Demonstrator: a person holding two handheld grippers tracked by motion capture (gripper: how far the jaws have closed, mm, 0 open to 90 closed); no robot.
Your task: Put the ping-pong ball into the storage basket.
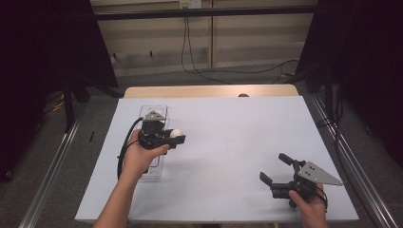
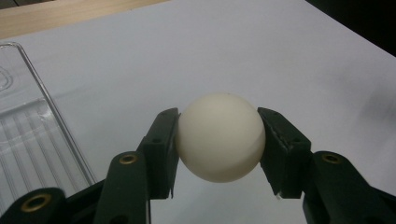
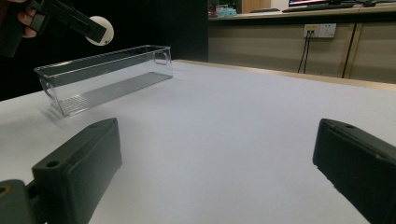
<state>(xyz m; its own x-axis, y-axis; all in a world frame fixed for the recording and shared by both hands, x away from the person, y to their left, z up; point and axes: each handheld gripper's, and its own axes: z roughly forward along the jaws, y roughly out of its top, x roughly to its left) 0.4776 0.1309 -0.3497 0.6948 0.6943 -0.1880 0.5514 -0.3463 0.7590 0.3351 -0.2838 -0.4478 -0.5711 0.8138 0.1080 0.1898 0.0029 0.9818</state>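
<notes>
Two grippers on the go here, over a table [image 1: 228, 142] with a white top. Far left there's a clear plastic bin [image 1: 151, 170], long and narrow, sitting flat on the table and running front to back. The left gripper [image 1: 177, 137] is up over that bin's right side, and it's clamped on a white ball [image 1: 176, 133], one black jaw on each side. In the left gripper view you can see the ball [image 2: 220, 136] pinched snugly between the pads, held clear above the table, with the bin's wall [image 2: 44, 98] off to one side. The middle of the table is just bare white. Over at the right, near the front edge, the right gripper [image 1: 276, 168] sits low by the surface with its jaws spread wide and nothing in them, well apart from the ball and bin.
</notes>
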